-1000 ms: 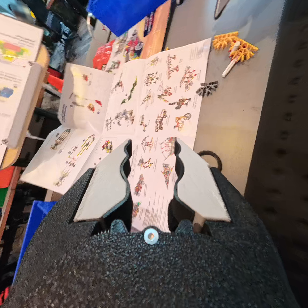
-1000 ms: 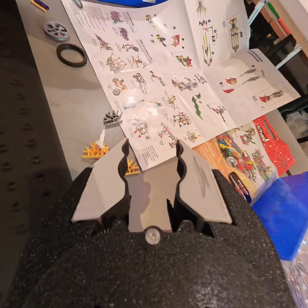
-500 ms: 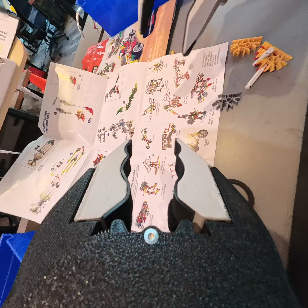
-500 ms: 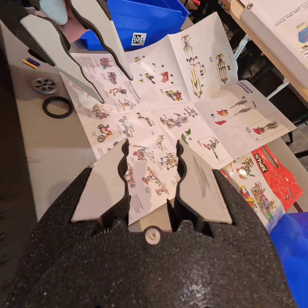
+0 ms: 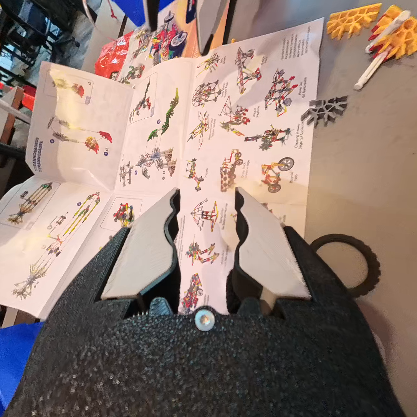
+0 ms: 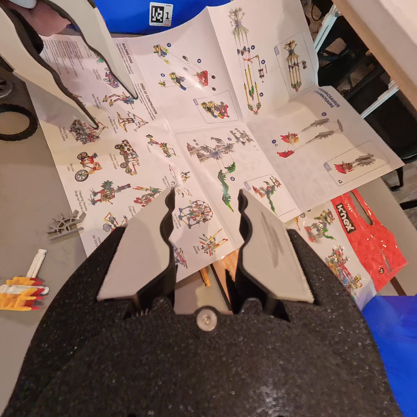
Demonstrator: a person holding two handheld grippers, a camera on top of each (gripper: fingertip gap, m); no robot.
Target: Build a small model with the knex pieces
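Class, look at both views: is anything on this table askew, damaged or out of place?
The unfolded instruction sheet does not lie flat: its creases stay raised and its far panels overhang the table edge. Nothing looks spilled or broken.

Grey tabletop (image 5: 361, 180), matte, warm light pooling on it, soft shadows. Past its far edge: dark metal frame legs (image 6: 352, 74) and a pale board or shelf edge (image 6: 383, 45) at upper right in the right wrist view. Left wrist view shows dim clutter, a wooden post (image 5: 11, 112), dark floor beyond.
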